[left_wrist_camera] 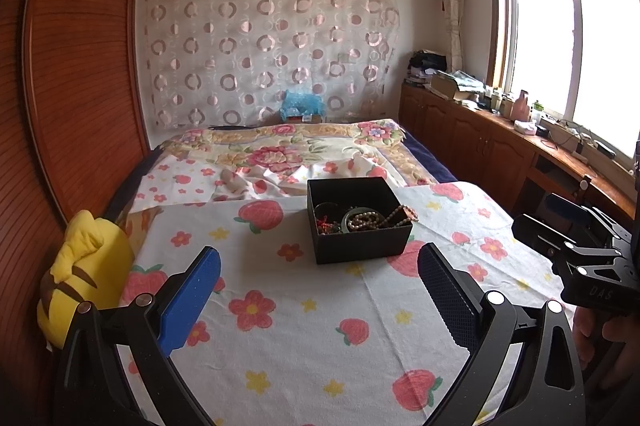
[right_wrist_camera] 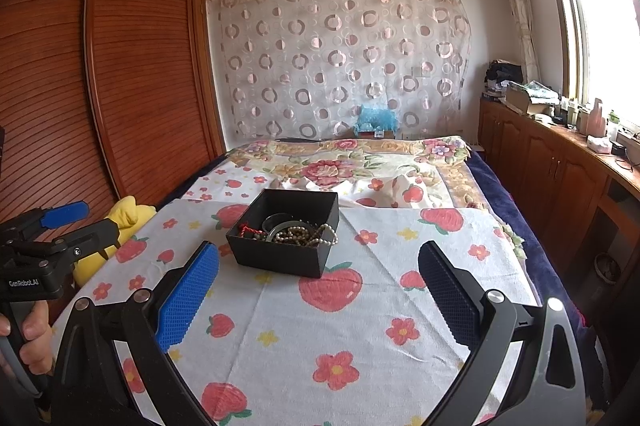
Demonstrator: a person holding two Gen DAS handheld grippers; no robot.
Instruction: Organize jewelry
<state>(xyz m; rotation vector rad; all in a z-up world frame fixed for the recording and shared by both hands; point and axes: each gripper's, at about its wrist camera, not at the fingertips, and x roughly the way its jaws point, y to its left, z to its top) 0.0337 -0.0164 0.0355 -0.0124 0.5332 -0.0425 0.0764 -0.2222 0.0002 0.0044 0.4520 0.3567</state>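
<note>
A black open box (left_wrist_camera: 362, 250) stands on a strawberry-print cloth (left_wrist_camera: 304, 338) on the bed. It holds bead necklaces (left_wrist_camera: 366, 220), a pale bangle and a red cord; one strand hangs over its right rim. My left gripper (left_wrist_camera: 320, 266) is open and empty, a little short of the box. In the right wrist view the box (right_wrist_camera: 280, 258) sits ahead and left, with pearly beads (right_wrist_camera: 304, 234) inside. My right gripper (right_wrist_camera: 318, 262) is open and empty, just short of the box. Each gripper shows at the edge of the other's view.
A yellow plush toy (left_wrist_camera: 86, 274) lies at the cloth's left edge beside a wooden wardrobe (left_wrist_camera: 76, 65). A floral blanket (left_wrist_camera: 288, 153) covers the far bed. A cluttered wooden counter (left_wrist_camera: 520, 129) runs along the right under the window.
</note>
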